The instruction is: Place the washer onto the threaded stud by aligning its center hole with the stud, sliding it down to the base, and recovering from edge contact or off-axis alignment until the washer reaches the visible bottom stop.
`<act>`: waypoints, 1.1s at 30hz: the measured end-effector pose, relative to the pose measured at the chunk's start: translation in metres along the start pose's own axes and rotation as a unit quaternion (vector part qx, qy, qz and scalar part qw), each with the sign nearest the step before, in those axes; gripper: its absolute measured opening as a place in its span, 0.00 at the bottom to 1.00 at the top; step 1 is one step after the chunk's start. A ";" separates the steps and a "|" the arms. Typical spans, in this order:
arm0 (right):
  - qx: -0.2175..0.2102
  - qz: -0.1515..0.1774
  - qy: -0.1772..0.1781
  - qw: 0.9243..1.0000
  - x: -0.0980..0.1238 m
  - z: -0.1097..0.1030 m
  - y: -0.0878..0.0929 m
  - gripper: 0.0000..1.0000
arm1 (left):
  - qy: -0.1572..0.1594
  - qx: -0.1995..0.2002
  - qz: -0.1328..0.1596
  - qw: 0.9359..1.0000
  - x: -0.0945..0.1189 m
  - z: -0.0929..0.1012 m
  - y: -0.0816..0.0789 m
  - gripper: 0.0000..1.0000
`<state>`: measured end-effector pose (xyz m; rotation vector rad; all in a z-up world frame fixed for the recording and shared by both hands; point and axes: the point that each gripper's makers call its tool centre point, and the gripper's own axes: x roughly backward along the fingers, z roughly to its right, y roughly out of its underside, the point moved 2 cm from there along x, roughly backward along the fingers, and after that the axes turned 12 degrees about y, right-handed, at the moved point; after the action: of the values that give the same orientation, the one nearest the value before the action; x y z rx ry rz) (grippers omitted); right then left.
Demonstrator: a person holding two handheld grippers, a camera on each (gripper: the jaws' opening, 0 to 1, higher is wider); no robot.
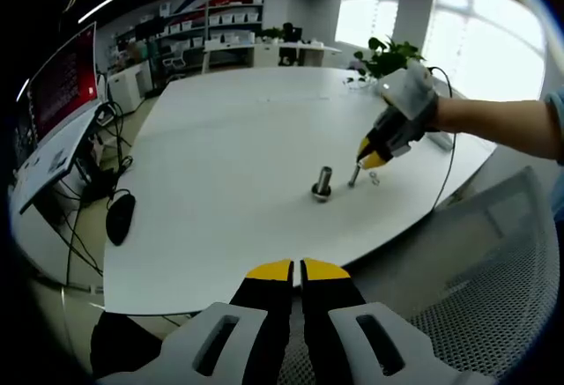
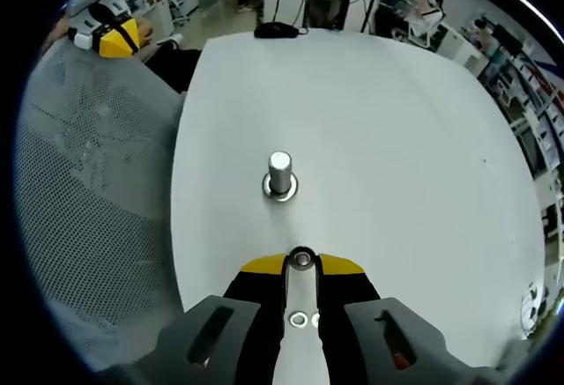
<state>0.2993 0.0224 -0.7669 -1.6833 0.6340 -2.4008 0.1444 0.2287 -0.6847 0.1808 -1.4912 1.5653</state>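
The washer (image 2: 302,259) sits pinched between the yellow tips of our right gripper (image 2: 302,263), just near of the upright threaded stud (image 2: 279,173) on the white table (image 2: 397,138). Two spare washers (image 2: 300,319) lie beneath the jaws. Our left gripper (image 1: 296,270) hangs clenched on nothing at the table's near edge.

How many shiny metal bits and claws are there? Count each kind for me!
Stud: 1
Washers: 3, one held in the right claw, two lying on the table under that claw, the second partly hidden
Claws: 2, the right claw and the left claw
Total: 6
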 end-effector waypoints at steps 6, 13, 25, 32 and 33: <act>0.008 -0.007 -0.004 1.000 -0.010 -0.002 0.002 0.13 | 0.000 0.000 0.000 1.000 0.000 0.000 0.000 0.01; 0.011 -0.017 -0.008 1.000 -0.024 -0.006 0.007 0.13 | 0.000 0.002 -0.003 1.000 0.000 0.000 0.001 0.01; 0.020 -0.032 -0.019 0.999 -0.038 -0.012 0.020 0.13 | -0.003 0.005 -0.004 1.000 0.000 -0.001 0.002 0.01; 0.024 -0.034 -0.027 0.999 -0.041 -0.013 0.023 0.15 | -0.003 0.007 -0.004 1.000 0.000 -0.001 0.002 0.01; 0.024 -0.034 -0.028 0.999 -0.041 -0.013 0.024 0.17 | -0.003 0.007 -0.004 1.000 0.000 -0.001 0.002 0.01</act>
<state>0.2990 0.0188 -0.8160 -1.7744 0.5136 -2.3840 0.1437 0.2299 -0.6863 0.1991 -1.4838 1.5710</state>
